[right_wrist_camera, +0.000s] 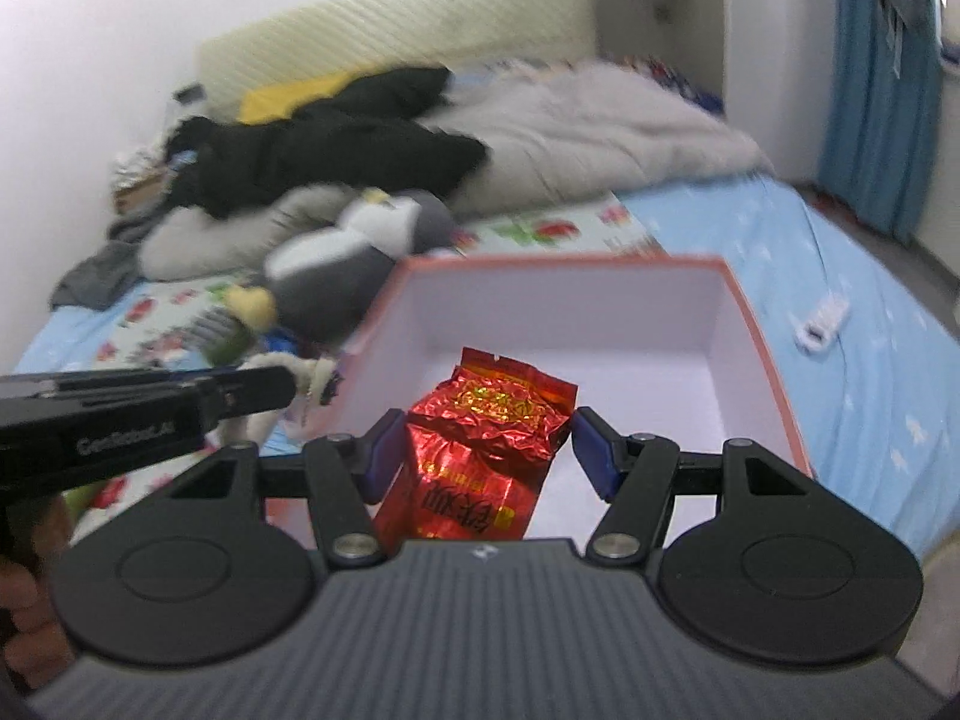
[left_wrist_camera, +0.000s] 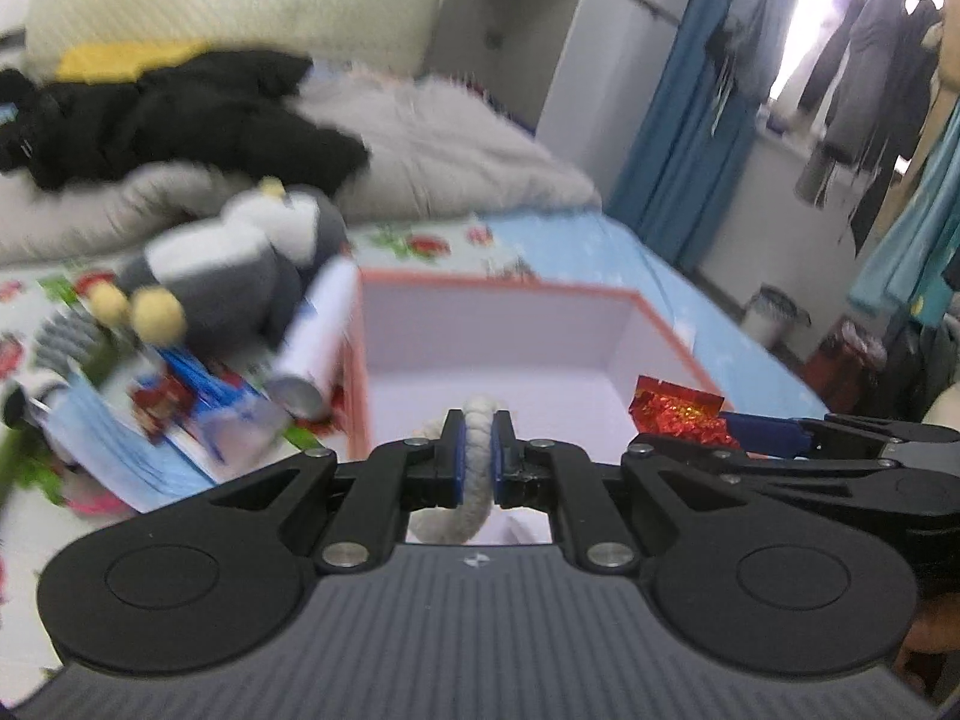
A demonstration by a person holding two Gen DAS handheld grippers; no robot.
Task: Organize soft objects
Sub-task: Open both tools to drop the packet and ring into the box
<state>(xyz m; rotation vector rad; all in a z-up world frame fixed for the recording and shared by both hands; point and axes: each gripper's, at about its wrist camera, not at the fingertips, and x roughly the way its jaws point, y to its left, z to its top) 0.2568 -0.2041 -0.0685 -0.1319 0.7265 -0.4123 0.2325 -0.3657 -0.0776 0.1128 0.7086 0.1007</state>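
Left gripper (left_wrist_camera: 477, 456) clamps a white rope ring (left_wrist_camera: 477, 450) over the near box (left_wrist_camera: 678, 336). Right gripper (right_wrist_camera: 483, 456) is spread wide around the red foil packet (right_wrist_camera: 480, 450), seemingly releasing it. Plush penguin (left_wrist_camera: 240, 264) lies far left, not yet boxed.

left gripper (left_wrist_camera: 477, 456) clamped narrow, right gripper (right_wrist_camera: 483, 450) spread wide, both pointing forward

Home bedroom. Bed (right_wrist_camera: 840, 324) with light blue sheet, cream padded headboard (right_wrist_camera: 390, 24) at its far edge against the wall. Grey quilt (right_wrist_camera: 588, 126) and black clothes (right_wrist_camera: 324, 144) piled near the headboard end. Blue curtain (left_wrist_camera: 678, 138), coats (left_wrist_camera: 870, 72) hanging by the window.
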